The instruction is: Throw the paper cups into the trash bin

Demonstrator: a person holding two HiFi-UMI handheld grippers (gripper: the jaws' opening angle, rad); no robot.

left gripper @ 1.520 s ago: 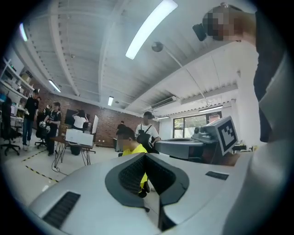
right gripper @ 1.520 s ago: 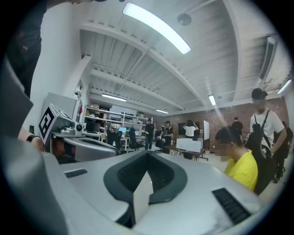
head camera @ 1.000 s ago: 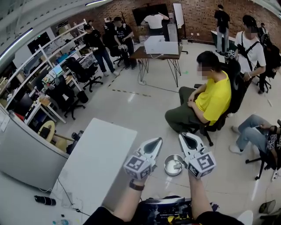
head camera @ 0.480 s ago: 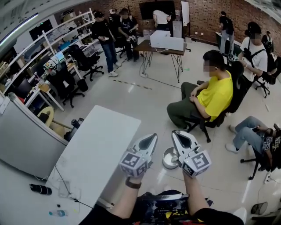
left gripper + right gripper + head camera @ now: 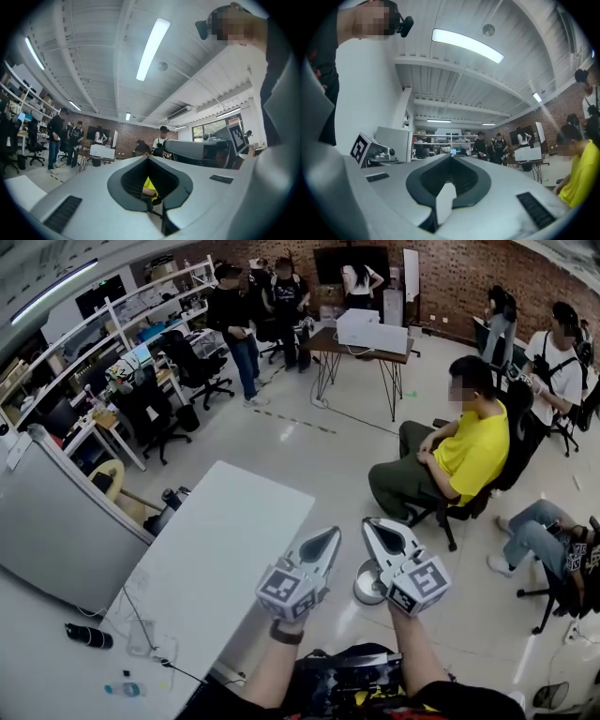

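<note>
Both grippers are held side by side in front of me, pointing level across the room. My left gripper (image 5: 328, 538) is shut with nothing between its jaws, and the left gripper view (image 5: 149, 160) shows the same closed tips. The right gripper (image 5: 371, 525) is also shut and empty, as its own view (image 5: 451, 157) confirms. A round metal trash bin (image 5: 364, 585) stands on the floor just below and between the two grippers, its right side hidden behind the right gripper. I see no paper cup in any view.
A long white table (image 5: 211, 563) lies to the left of the grippers. A grey partition (image 5: 56, 540) stands further left. A person in a yellow shirt (image 5: 464, 456) sits on a chair ahead right, and another seated person (image 5: 539, 535) is at the right edge. A black bottle (image 5: 89, 636) lies on the floor.
Both grippers stay shut and side by side. The scene has slid across my view: the white table now reaches further in, and the bin sits a little higher under the right gripper.
</note>
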